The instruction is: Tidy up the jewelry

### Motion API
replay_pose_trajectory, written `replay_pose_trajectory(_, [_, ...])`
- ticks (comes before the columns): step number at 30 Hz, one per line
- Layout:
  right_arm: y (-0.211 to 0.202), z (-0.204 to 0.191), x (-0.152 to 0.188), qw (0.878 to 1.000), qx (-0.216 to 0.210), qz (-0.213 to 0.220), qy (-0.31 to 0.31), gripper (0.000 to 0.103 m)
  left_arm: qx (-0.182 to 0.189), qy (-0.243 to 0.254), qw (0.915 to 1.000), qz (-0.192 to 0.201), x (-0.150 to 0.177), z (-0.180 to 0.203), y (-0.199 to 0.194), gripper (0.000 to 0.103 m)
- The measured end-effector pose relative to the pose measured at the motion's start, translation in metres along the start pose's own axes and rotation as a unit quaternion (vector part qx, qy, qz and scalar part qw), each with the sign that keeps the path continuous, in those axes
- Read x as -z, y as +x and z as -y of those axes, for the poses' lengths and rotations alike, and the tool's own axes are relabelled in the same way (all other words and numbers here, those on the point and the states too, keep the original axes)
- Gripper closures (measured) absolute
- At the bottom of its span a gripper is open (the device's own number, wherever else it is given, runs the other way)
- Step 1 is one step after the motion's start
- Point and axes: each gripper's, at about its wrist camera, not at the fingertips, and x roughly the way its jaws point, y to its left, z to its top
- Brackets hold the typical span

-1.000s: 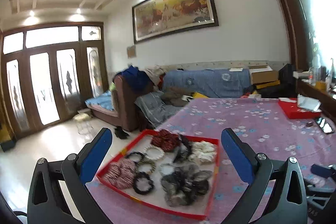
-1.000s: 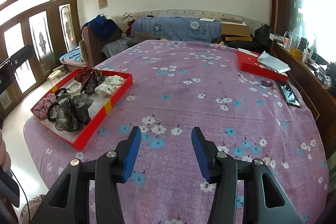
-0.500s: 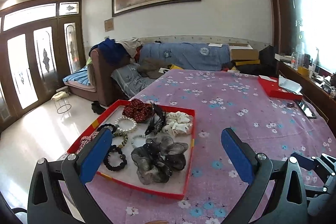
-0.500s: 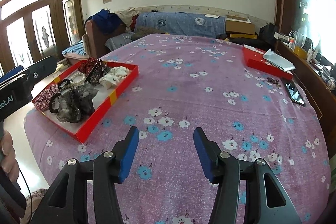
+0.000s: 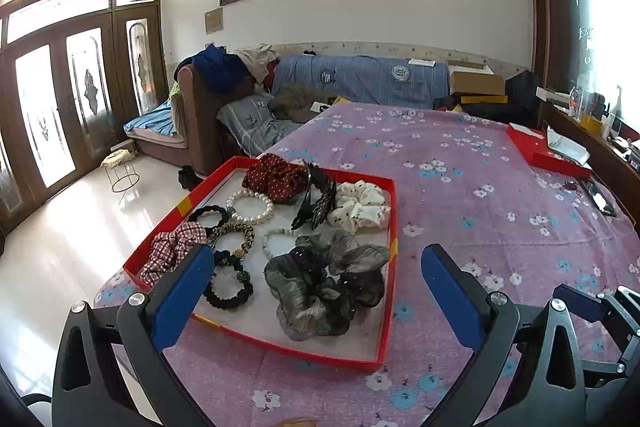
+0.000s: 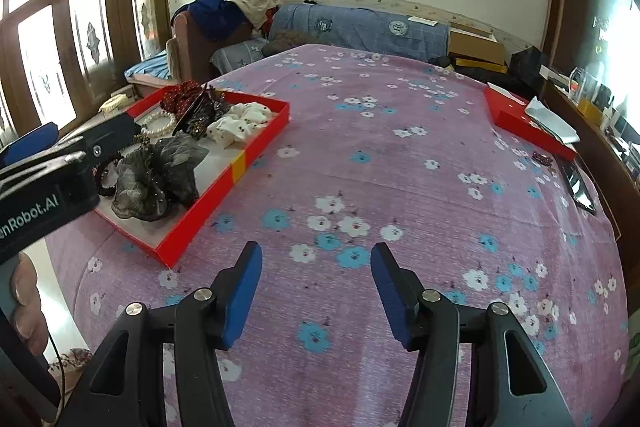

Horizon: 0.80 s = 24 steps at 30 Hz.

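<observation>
While daylight comes through the wooden glass doors (image 5: 60, 107), the red tray (image 5: 390, 267) sits at the near left corner of the purple flowered bedspread (image 5: 480, 187). Left of the tray is glossy floor; beyond it a cluttered sofa (image 5: 360, 83); far to its right a red box (image 5: 536, 151). Inside the tray lie a pearl bracelet (image 5: 250, 205) and grey scrunchie (image 5: 320, 287). The left gripper (image 5: 316, 287) hangs spread wide over the tray, empty. The right gripper (image 6: 316, 291), to the tray's right, has just been opening, with nothing between its fingers.
</observation>
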Motion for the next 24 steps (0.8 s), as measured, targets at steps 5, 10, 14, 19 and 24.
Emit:
replay_pose_trajectory(5, [0.007,-0.01,-0.003,1.0,0.008,-0.008,-0.004,0.04,0.0,-0.001,0.9996,-0.028,0.006,-0.01,0.012,0.0])
replay_pose_trajectory(10, [0.012,-0.017,-0.006,1.0,0.016,-0.013,-0.001,0.04,0.005,-0.008,0.9987,-0.05,0.013,-0.022,0.02,0.0])
replay_pose_trajectory(14, [0.014,-0.024,-0.007,1.0,0.022,-0.018,-0.003,0.039,0.012,-0.02,0.9975,-0.066,0.019,-0.031,0.024,0.0])
replay_pose_trajectory(19, [0.016,-0.033,-0.009,0.999,0.029,-0.017,-0.01,0.038,0.017,-0.028,0.9963,-0.079,0.025,-0.039,0.028,0.0])
replay_pose_trajectory(24, [0.022,-0.041,-0.009,0.999,0.028,-0.023,-0.014,0.037,0.019,-0.029,0.9957,-0.086,0.029,-0.045,0.031,0.0])
